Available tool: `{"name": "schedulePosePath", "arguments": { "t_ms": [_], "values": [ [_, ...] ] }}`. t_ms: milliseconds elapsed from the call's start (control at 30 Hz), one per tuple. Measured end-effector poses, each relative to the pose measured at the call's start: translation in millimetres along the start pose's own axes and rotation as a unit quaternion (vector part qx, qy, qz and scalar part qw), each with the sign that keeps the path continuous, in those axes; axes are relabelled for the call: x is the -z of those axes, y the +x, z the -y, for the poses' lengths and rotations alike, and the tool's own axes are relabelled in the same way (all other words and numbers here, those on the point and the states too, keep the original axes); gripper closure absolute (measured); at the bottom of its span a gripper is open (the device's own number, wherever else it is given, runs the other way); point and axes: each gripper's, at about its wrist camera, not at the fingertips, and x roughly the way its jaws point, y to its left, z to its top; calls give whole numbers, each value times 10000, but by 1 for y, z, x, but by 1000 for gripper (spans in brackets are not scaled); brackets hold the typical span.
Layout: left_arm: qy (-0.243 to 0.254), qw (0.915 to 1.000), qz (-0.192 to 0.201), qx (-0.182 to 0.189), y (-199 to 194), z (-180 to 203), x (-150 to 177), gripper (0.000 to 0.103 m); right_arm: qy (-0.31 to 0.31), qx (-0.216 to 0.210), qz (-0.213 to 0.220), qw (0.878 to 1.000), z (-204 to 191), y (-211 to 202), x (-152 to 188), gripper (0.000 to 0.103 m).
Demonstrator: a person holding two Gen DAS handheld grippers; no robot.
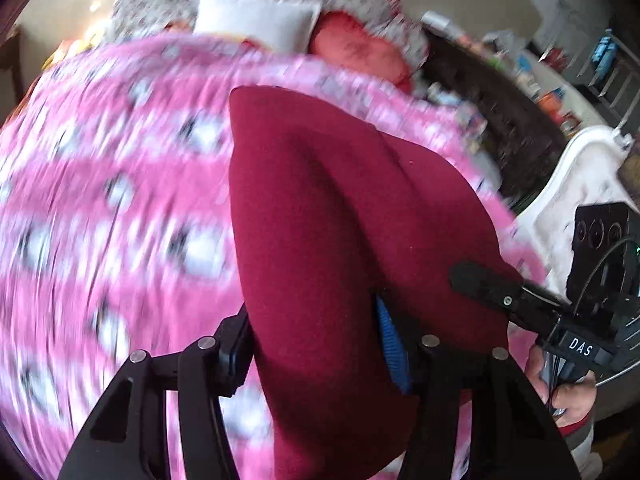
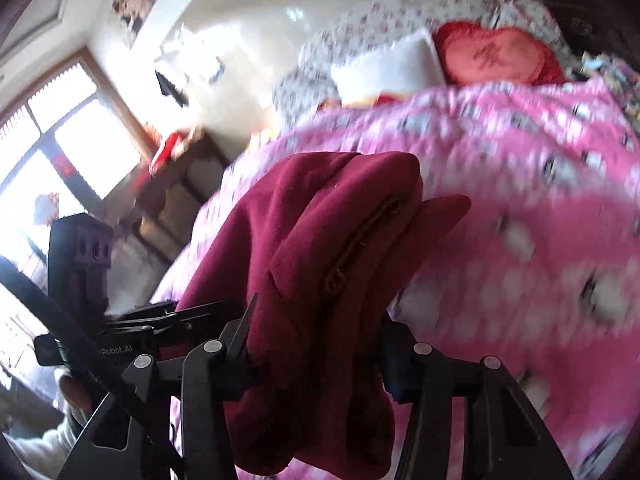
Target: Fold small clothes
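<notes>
Left gripper (image 1: 320, 344), right gripper (image 2: 316, 344): each clamped on one maroon garment (image 1: 340, 220), bunched and lifted above the pink bedspread (image 1: 100, 200), judged for spreading before folding.

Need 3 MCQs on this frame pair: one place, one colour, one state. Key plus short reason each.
1. Where does the heart-shaped cushion lie?
A. on the floor
B. at the far end of the bed, beside the white pillow
C. in the left gripper

2. What colour is the held garment?
A. dark red
B. navy
C. white

3. How is the garment held?
A. lying flat, untouched
B. by the right gripper only
C. clamped by both grippers

Key: 1 B, the heart-shaped cushion sits next to the white pillow, beyond the pink blanket. 2 A, the garment is dark red in both views. 3 C, the left gripper and the right gripper each have cloth pinched between their fingers.
</notes>
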Motion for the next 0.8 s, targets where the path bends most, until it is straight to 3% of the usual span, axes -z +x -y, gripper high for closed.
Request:
{"name": "schedulePosePath", "arguments": {
  "t_ms": [100, 167, 267, 333, 467, 567, 700, 800],
  "values": [
    [-109, 9989, -307, -350, 22, -13, 30, 41, 64, 346, -447, 9984, 6, 20, 29, 40],
    [-183, 9987, 51, -483, 13, -17, 39, 32, 301, 449, -441, 9976, 15, 16, 39, 38],
    [-130, 9952, 409, -880, -8, -13, 42, 31, 417, 504, -82, 9978, 12, -12, 35, 37],
    [-76, 9913, 643, -1150, -17, -9, 40, 28, 218, 638, 166, 9976, 0, -26, 29, 42],
    [66, 9873, 624, -1457, -4, 2, 36, 27, -558, 883, 496, 9933, -35, -29, 14, 57],
    [44, 9865, 597, -1526, 4, 0, 40, 23, -646, 883, 258, 9937, -42, -4, 8, 63],
    [26, 9858, 679, -1533, 12, -3, 39, 13, -923, 1819, -190, 9788, -26, 38, 17, 64],
    [-35, 9863, 672, -1503, 17, -4, 36, 11, -596, 1780, -168, 9821, 1, 48, 19, 59]
  ]
}}
